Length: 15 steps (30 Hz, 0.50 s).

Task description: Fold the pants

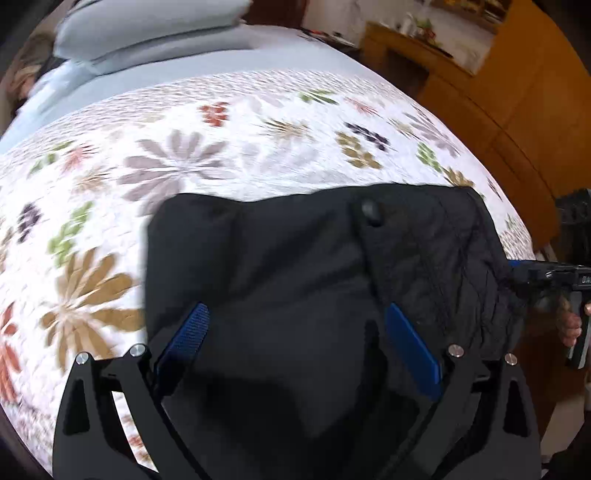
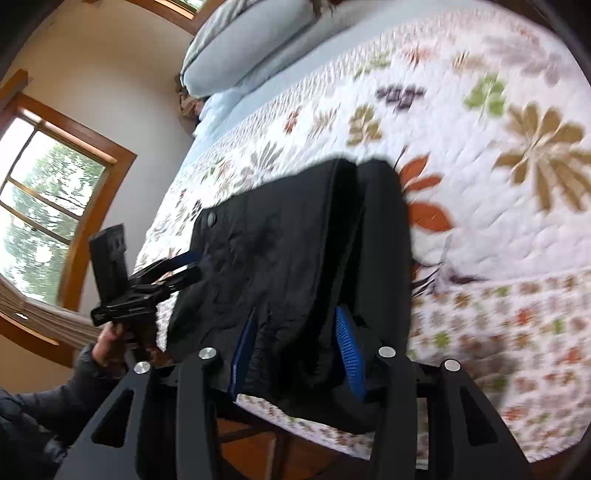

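Observation:
The black pants (image 1: 295,266) lie folded on the flowered quilt near the bed's edge, a black button (image 1: 371,212) near the far edge. In the left wrist view my left gripper (image 1: 299,321) has its blue pads spread wide, the cloth bulging between them. My right gripper shows at the right edge (image 1: 517,271), its tips at the pants' side. In the right wrist view the pants (image 2: 295,251) bunch between my right gripper's blue pads (image 2: 299,321), which grip the thick fold. My left gripper (image 2: 184,264) reaches the pants' left edge.
The flowered quilt (image 1: 221,155) covers the bed, with grey pillows (image 1: 147,33) at the head. Wooden furniture (image 1: 498,92) stands beside the bed. A window (image 2: 48,206) is on the wall. The quilt's edge hangs over the bedside (image 2: 480,350).

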Tool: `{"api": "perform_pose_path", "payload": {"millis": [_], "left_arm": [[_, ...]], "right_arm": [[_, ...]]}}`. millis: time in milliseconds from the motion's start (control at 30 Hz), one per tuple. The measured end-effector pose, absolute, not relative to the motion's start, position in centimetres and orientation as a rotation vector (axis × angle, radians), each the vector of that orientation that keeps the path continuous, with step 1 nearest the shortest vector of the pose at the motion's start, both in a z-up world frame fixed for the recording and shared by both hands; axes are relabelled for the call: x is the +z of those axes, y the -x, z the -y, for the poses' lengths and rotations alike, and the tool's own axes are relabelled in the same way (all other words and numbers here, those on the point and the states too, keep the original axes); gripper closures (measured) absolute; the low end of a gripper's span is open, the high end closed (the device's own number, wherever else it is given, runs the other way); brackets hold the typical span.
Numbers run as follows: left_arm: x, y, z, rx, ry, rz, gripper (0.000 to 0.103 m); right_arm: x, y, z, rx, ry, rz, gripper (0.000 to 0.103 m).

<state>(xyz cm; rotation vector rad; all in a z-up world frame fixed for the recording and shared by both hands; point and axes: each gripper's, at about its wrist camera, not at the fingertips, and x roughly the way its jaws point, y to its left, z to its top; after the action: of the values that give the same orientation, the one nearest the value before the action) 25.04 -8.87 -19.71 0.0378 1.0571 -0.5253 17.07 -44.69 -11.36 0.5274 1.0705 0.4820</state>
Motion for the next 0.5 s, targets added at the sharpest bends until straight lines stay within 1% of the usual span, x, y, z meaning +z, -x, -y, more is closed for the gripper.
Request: {"api": "perform_pose_path", "payload": {"millis": [100,200,367,500], "left_arm": [[-18.8,-23.7,6.3,-0.467,-0.031,-1.022,0.006],[-18.1,-21.7,4.5,-0.423,-0.063,-0.987,0.006],[-18.4,-18.7,3.7,-0.419,-0.149,-0.976,0.006],[-20.2,-18.9,3.8,-0.425,-0.169,-1.018,0.006]], "right_arm": [[-9.6,-16.8,43.9,0.528,-0.49,-1.008,0.056],[-8.8,-17.4,41.3,0.625,-0.464,-0.99,0.056],[-10.7,-18.1,38.9,0.617,-0.419,-1.048,0.056],[-12.3,-18.4,39.6,0.595,-0.491,-1.07,0.057]]}}
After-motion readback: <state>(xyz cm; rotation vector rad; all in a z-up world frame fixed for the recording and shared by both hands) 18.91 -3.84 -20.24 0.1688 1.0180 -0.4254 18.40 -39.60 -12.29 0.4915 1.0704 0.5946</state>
